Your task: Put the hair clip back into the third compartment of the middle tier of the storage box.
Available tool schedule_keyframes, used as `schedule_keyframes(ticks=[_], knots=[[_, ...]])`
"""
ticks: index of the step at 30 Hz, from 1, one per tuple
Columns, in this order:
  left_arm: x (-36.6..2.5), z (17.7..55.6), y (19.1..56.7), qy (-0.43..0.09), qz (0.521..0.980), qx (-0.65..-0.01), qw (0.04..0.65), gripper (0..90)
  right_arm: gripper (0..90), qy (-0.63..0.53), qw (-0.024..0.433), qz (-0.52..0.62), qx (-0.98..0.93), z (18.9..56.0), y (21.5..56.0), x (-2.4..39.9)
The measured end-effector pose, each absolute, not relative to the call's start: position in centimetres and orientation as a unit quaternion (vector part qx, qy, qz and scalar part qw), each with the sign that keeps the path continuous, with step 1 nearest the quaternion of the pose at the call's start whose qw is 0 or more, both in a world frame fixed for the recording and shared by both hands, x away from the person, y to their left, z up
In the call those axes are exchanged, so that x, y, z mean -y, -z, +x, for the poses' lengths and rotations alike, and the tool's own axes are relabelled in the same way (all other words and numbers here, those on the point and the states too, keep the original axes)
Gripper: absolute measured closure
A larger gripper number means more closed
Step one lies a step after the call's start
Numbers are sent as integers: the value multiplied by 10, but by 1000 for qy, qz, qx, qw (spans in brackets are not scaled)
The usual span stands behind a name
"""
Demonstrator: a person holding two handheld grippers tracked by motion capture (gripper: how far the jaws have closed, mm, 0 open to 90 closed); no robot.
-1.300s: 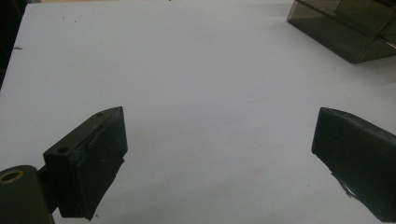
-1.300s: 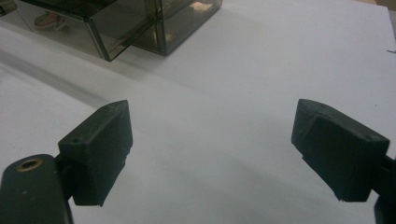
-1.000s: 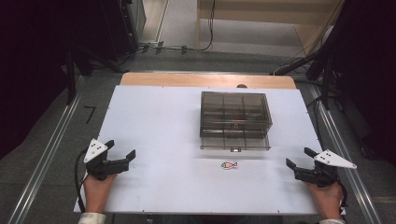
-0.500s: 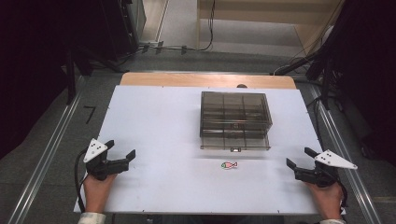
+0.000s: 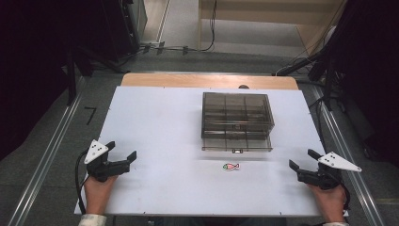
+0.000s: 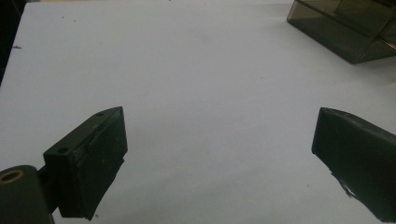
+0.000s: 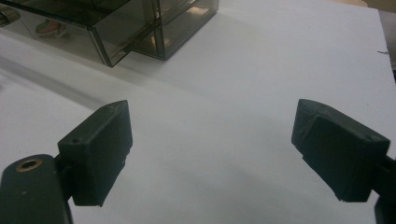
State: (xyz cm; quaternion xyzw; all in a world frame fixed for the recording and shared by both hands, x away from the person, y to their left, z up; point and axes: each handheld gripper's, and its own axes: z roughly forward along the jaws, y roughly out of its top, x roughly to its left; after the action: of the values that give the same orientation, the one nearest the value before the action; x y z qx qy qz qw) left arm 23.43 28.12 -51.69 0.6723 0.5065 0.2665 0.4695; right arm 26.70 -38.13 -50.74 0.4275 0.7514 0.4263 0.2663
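I see no change over the last second: both grippers sit where they were, the box has not shifted, and the fish has not moved. That tells me the work has not begun, and I judge this a starting pose.

My left gripper [image 5: 123, 157] rests at the near left of the table [image 5: 155, 122], held in a hand [image 5: 98, 192], jaws spread wide with nothing between them. In the left gripper view I see bare white surface between the two black pads [image 6: 100, 161], and a corner of the box [image 6: 348, 28] at the far right. My right gripper [image 5: 302, 160] mirrors it at the near right, jaws just as wide and just as empty. Its own view shows the box [image 7: 116, 23] far and to the left.

The box [image 5: 236, 121] is a smoked, see-through case with compartments, standing near the middle of the table, a little to the right. Its bottom drawer seems pulled slightly toward me (I cannot tell what lies inside). The fish [image 5: 230, 166], a small flat red and green thing, lies on the table just near of the box, apart from it and well apart from both grippers, somewhat nearer the right one.

My guess is that the fish goes into the box, so the right gripper would move left toward it first.
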Motion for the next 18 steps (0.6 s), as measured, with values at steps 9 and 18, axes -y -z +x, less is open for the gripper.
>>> schedule_keyframes(ticks=[9, 18], knots=[[-281, 234, 517, -266, 672, -507, 469, 41, 110, -430, 272, 423, -750, 262, 504, 371], [-281, 234, 517, -266, 672, -507, 470, 41, 113, -431, 266, 420, -753, 261, 502, 364]])
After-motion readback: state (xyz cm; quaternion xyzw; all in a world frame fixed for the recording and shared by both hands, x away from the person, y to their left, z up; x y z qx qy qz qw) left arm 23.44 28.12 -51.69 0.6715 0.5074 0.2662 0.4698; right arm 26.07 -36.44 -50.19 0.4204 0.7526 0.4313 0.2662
